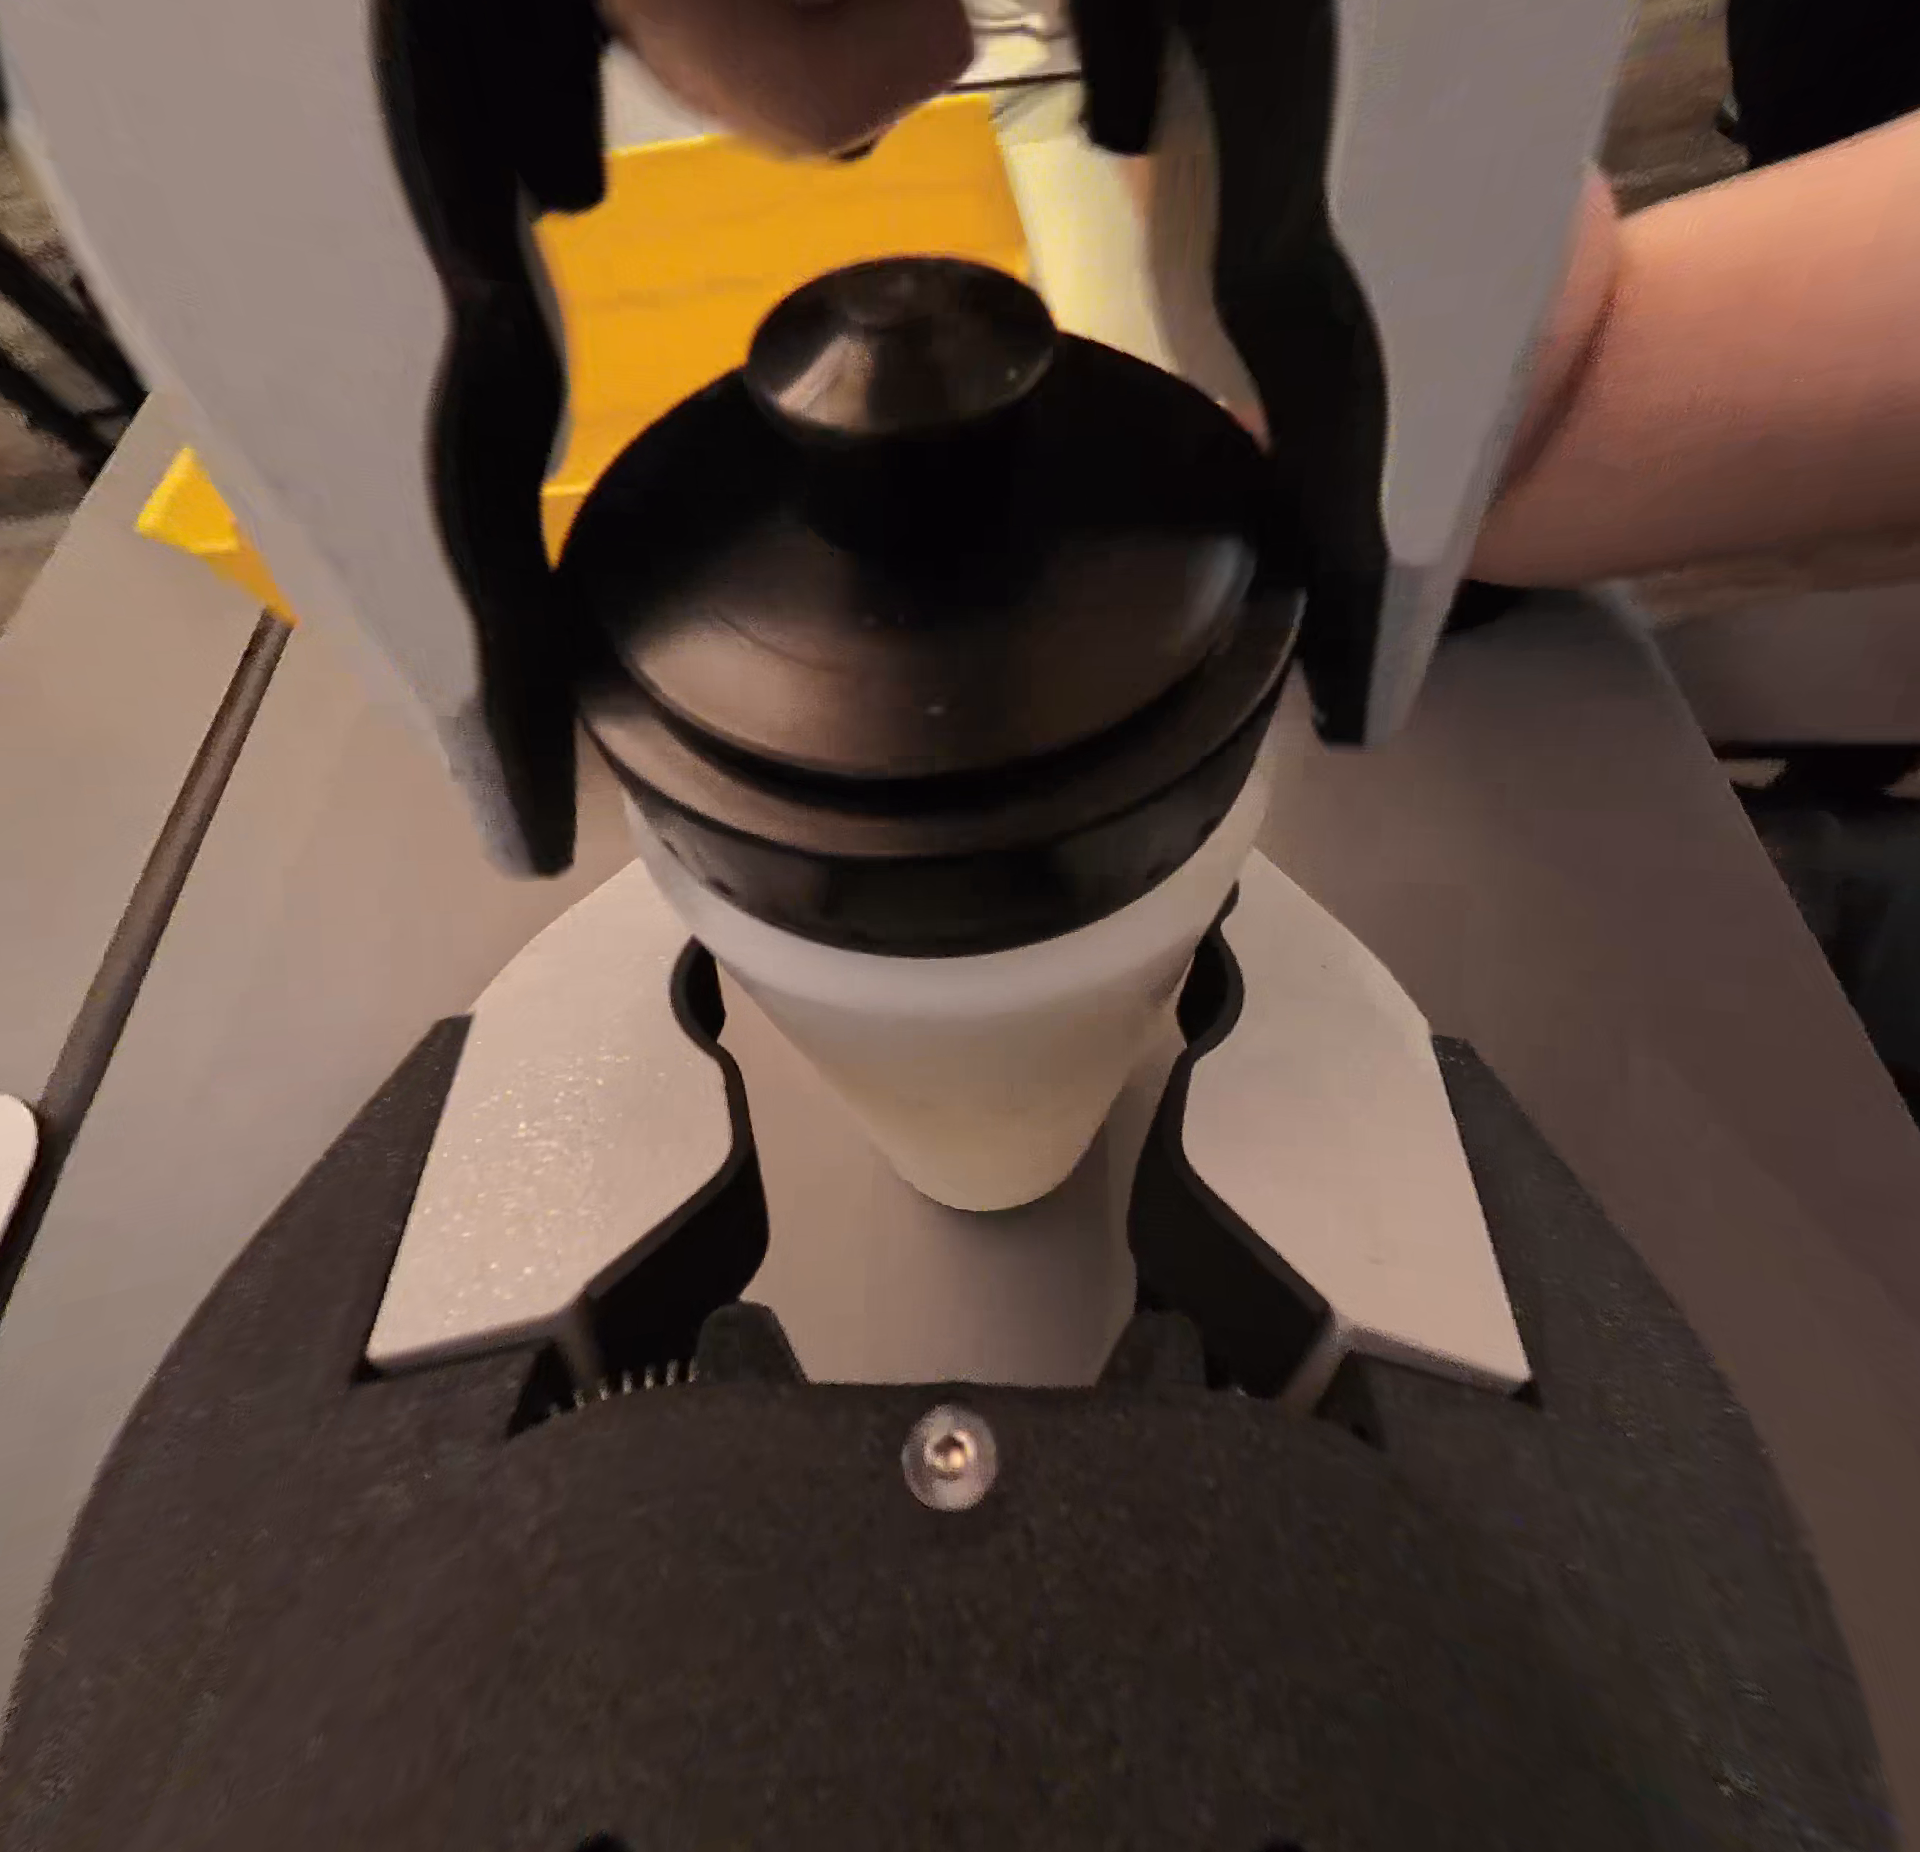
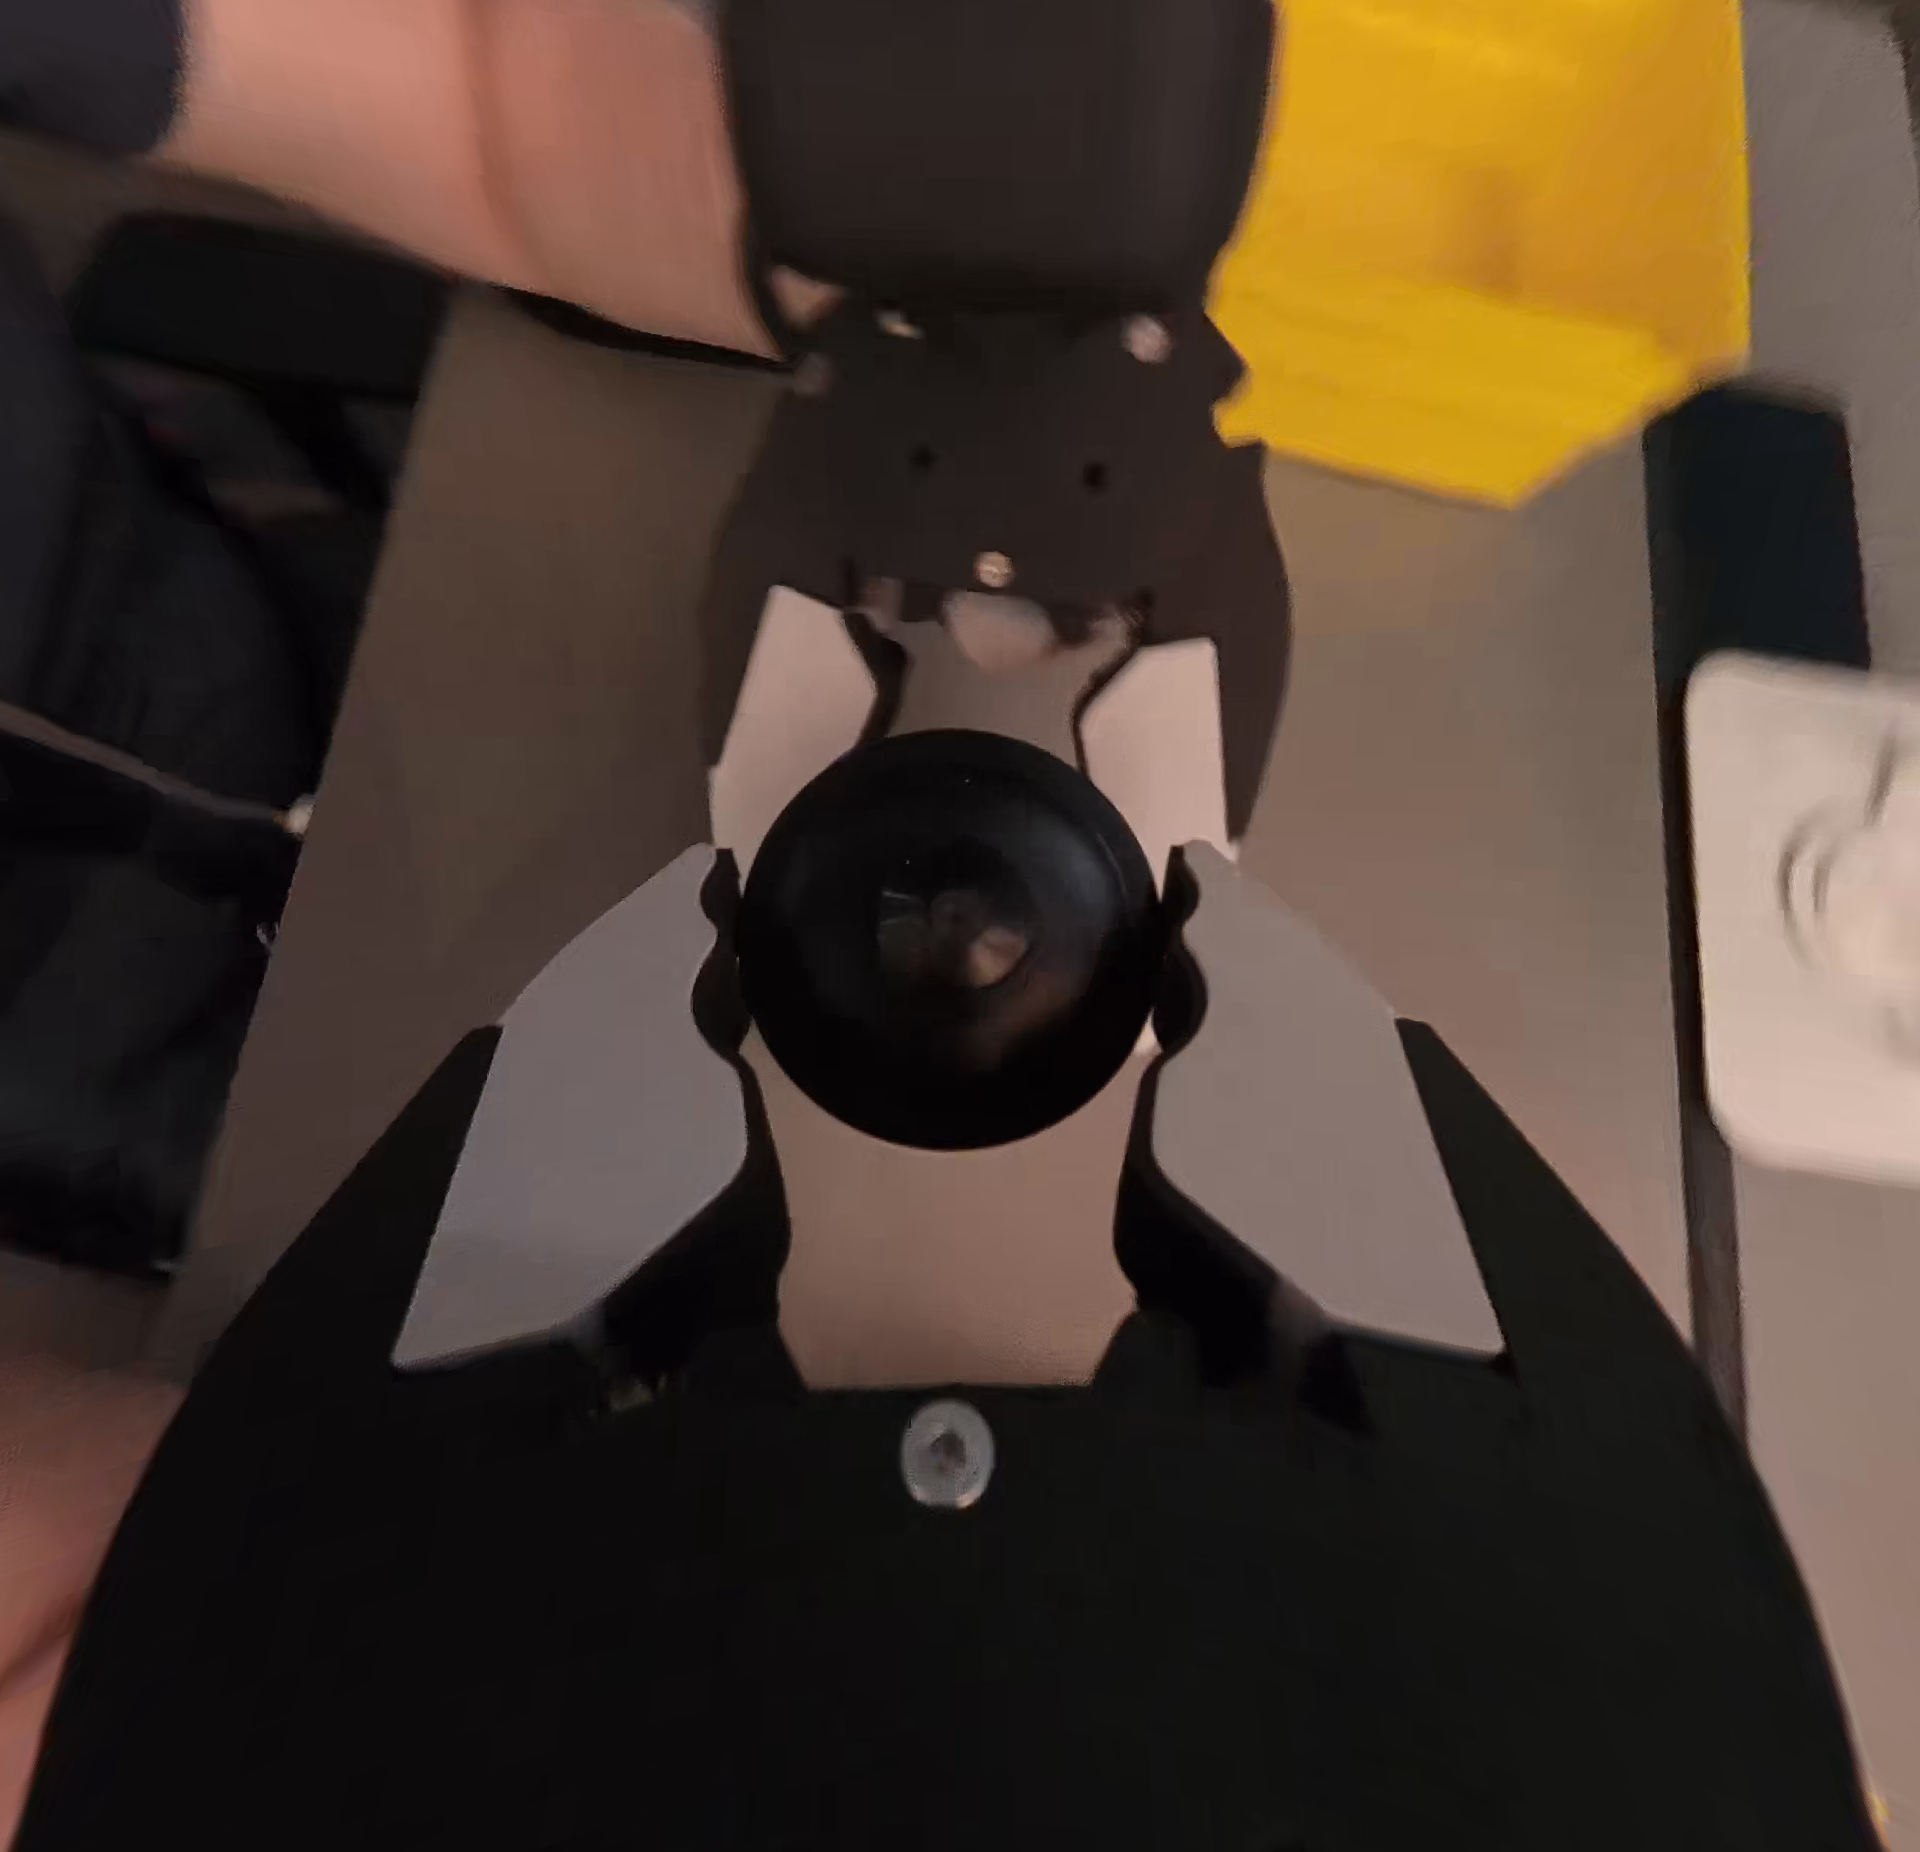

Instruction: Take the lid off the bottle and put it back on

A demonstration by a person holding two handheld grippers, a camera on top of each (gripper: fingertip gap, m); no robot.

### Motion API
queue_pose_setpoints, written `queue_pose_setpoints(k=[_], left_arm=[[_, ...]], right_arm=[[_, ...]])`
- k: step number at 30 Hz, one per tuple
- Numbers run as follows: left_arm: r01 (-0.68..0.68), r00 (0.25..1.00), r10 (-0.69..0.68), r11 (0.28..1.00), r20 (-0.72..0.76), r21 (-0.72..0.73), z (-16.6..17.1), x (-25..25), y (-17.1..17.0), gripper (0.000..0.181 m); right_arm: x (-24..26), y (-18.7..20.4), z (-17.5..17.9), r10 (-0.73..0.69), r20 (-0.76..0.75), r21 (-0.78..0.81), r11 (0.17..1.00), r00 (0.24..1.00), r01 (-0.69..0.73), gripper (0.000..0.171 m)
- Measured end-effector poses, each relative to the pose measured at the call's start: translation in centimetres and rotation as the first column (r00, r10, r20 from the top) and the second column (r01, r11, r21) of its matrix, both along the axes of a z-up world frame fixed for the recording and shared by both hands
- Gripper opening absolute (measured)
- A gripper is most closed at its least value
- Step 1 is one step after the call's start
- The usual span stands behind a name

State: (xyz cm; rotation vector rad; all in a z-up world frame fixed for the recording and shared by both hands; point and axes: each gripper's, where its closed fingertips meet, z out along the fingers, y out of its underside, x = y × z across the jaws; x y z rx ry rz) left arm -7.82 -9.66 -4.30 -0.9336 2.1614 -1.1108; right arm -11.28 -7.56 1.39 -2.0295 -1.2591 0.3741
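At frame center, the left gripper point(image 1: 956, 1033) clamps the bottle point(image 1: 966, 1064); the right gripper point(image 2: 948, 955) grips the lid point(image 2: 948, 940) (seemingly seated; removal or refitting unclear).

No writing, labels, brands or numbers are being shown clearly enough to be read in either view, tbh; much is being blurred.

A grey table point(image 1: 260, 971) – warm light on it (yellow bin point(image 1: 779, 233) behind) – beside dark floor.
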Motion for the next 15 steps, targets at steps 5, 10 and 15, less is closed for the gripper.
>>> queue_pose_setpoints(k=[5,10,15], left_arm=[[-0.067,0.998,0.066,0.997,-0.020,-0.023,0.0,0.6,0.9,0.088],[-0.207,0.978,0.207,0.978,-0.032,-0.011,0.0,1.4,3.1,0.087],[-0.259,0.965,0.260,0.966,-0.047,0.017,-0.1,1.4,3.3,0.088]], right_arm=[[0.6,1.0,0.1,-0.030,-0.062,0.000,1.000,0.998,0.030,0.081],[2.4,3.3,0.7,-0.363,-0.044,-0.028,0.932,0.931,0.362,0.089],[2.7,3.1,0.6,-0.502,-0.034,-0.104,0.862,0.864,0.497,0.075]])
